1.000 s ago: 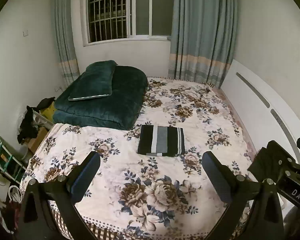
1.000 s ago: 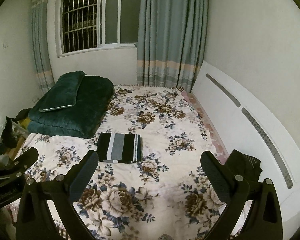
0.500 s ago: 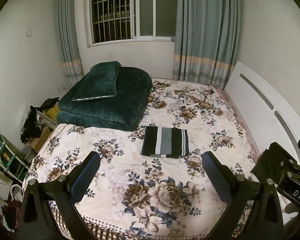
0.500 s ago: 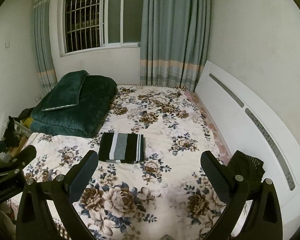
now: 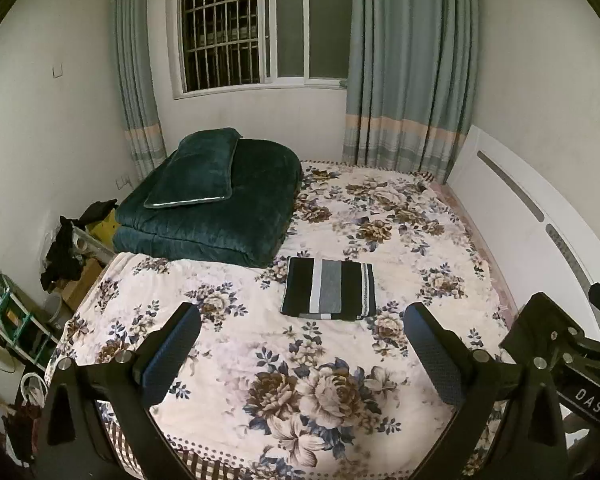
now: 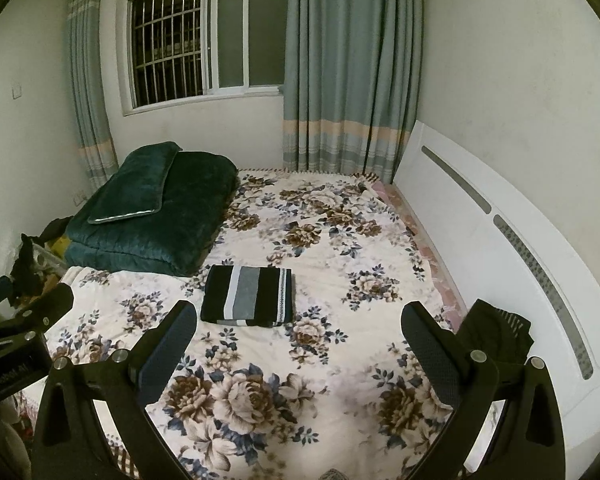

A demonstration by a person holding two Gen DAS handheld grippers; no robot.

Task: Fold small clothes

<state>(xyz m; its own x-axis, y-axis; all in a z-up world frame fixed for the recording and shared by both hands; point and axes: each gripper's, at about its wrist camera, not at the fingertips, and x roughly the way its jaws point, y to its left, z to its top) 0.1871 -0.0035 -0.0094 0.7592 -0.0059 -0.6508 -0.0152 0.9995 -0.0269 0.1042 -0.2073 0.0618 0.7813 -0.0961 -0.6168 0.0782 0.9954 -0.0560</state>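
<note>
Left wrist view
- left gripper (image 5: 300, 336): jaws spread wide, nothing between them; held above the near end of the bed, looking down along it toward the window
- fingers (image 5: 172, 354): dark, textured pads facing inward, both clear of the bedspread
- folded garment (image 5: 329, 289): black with grey and white stripes, neat flat rectangle, lying on the bedspread past the fingertips, a little right of centre; nothing touches it
- bedspread (image 5: 400, 236): cream with large brown and blue flowers, covers the bed
- green quilt (image 5: 216, 216): folded, far left of the bed, just beyond the garment's far left corner
- pillow (image 5: 198, 174): green, lying on top of the quilt
- right gripper (image 5: 560, 344): part of its black body shows at the right edge, beside the headboard (image 5: 512, 216); jaws not visible from here

Right wrist view
- right gripper (image 6: 298, 334): jaws spread wide, empty; held above the near end of the bed, same heading as the other one
- folded garment (image 6: 249, 295): just past the left fingertip, left of centre, flat on the bedspread (image 6: 340, 248), untouched
- dark cloth (image 6: 496, 336): loose crumpled piece at the right bed edge against the headboard (image 6: 500, 240), partly behind the right finger
- left gripper (image 6: 16, 332): black body at the left edge, level with this one
- window (image 6: 204, 44): barred on the left half, curtains (image 6: 348, 68) either side
</note>
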